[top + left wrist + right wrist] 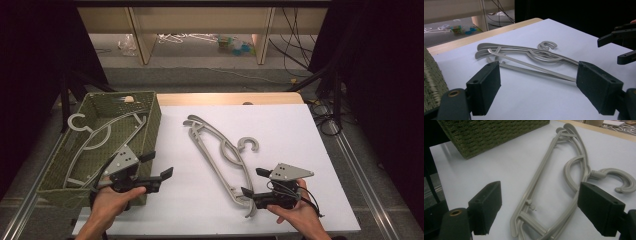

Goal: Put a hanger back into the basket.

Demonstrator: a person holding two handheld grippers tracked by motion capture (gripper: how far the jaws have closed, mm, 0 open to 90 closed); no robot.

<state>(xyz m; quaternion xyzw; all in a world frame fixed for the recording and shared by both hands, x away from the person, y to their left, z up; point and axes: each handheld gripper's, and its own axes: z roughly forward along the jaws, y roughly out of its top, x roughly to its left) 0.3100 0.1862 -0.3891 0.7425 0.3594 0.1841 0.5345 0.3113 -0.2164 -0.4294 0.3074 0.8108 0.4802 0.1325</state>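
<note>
Here, left hand (111, 200) beside basket (150, 125), right hand (295, 212) at hangers (220, 150)

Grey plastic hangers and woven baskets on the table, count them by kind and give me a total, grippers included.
Grey plastic hangers: 3, one in the basket and a stack of two on the white tabletop.
Green woven basket: 1.
Black two-jaw grippers: 2, left gripper and right gripper, both open.
Total: 6.
</note>
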